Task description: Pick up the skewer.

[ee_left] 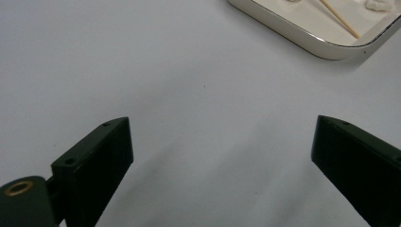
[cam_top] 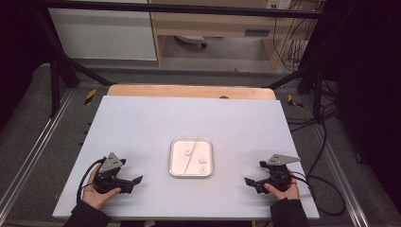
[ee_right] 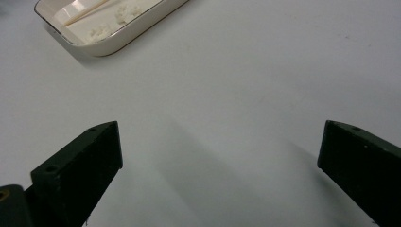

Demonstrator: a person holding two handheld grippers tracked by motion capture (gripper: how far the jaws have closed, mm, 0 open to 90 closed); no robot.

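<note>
Even overhead light, soft shadows, dim surroundings, slight blur.

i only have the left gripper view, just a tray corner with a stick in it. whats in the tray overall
Observer: In the high view the square tray holds a thin wooden stick lying lengthwise and three small white lumps beside it.
Operator: where is the other claw
Observer: The right claw sits right of the tray on the white table, pointing toward the tray, apart from it.
Operator: is it holding anything
Observer: No. The right gripper view shows its jaws wide apart over bare table.
Operator: and mine from above
Observer: The left claw is left of the tray, aimed at it, jaws open, not touching it.
</note>
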